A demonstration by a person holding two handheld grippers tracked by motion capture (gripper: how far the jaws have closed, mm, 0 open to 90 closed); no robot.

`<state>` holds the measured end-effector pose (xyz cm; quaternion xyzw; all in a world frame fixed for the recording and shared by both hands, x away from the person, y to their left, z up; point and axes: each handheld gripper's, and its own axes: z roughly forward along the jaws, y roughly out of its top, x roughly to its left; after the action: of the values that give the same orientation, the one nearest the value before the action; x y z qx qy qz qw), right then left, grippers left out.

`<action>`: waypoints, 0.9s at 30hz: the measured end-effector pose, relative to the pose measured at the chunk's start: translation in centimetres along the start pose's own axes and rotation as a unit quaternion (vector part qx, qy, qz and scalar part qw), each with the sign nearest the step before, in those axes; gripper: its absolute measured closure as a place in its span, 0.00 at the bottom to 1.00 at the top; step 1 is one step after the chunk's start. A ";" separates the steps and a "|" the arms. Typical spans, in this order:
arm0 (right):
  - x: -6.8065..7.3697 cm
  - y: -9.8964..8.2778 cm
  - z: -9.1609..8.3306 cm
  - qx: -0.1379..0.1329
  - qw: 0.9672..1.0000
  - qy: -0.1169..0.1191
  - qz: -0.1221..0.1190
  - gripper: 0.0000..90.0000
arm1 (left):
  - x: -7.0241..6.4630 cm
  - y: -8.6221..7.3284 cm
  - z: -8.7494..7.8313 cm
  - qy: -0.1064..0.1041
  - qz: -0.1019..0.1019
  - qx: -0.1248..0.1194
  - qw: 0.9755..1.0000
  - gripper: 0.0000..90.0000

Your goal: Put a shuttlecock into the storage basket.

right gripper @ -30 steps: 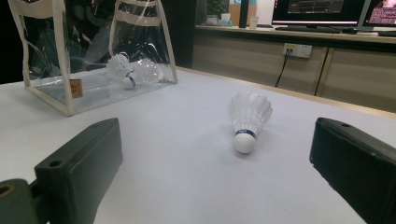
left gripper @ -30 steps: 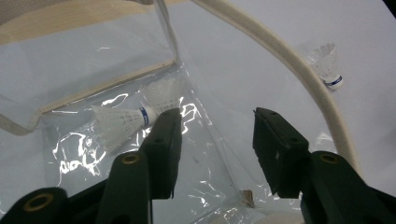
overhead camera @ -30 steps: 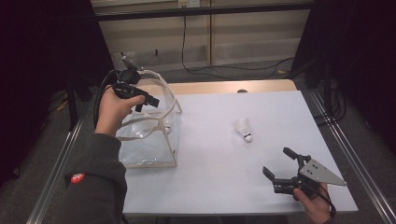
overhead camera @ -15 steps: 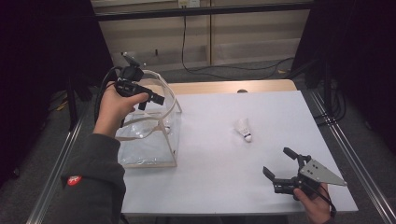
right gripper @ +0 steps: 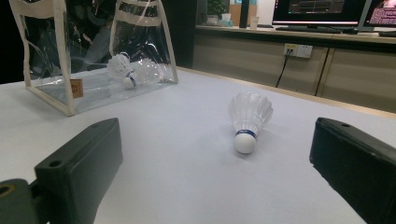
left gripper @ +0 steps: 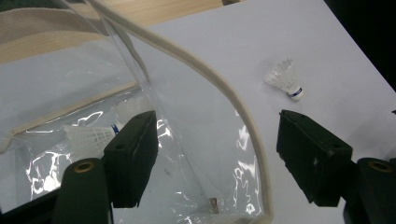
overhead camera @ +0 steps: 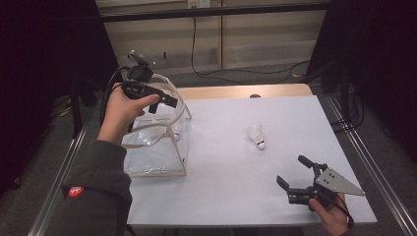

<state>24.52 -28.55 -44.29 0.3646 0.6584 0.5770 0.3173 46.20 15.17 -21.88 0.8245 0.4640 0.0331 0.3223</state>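
Observation:
A clear bag [overhead camera: 158, 147] with cream trim stands at the table's left. My left gripper [overhead camera: 164, 104] hovers over its top. Its jaws have just been opening and now stand open [left gripper: 219, 154], with the bag's cream rim [left gripper: 219, 88] running between them, untouched. White shuttlecocks [left gripper: 91, 135] lie inside the bag. Another white shuttlecock [overhead camera: 256, 136] with a blue band lies on the white table right of centre. My right gripper [overhead camera: 291, 169] is open low at the front right, and the shuttlecock [right gripper: 249, 116] lies ahead between its jaws [right gripper: 215, 172], apart from them.
The white table [overhead camera: 236, 113] has a wooden strip at the back and metal rails along both sides. Cables and wall sockets lie beyond the far edge. A dark sleeve comes in at the lower left.
The left hand has lifted a little and drifted right above the bag's top. The right gripper and the loose shuttlecock have stayed put.

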 end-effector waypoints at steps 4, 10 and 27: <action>0.0 0.0 0.0 0.000 1.000 -0.001 0.000 0.03 | -0.7 0.2 0.0 -0.003 0.006 -0.005 1.000 0.29; 0.0 0.0 0.0 0.000 1.000 0.000 -0.001 0.03 | -1.8 0.4 0.2 -0.010 0.019 -0.008 1.000 0.24; 0.0 0.0 0.0 0.001 1.000 0.000 -0.002 0.03 | -4.5 0.7 1.1 -0.040 0.046 -0.008 0.998 0.23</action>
<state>24.50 -28.51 -44.29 0.3634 0.6596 0.5758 0.3185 44.53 10.80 -21.31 0.8429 0.4122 0.0181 0.3454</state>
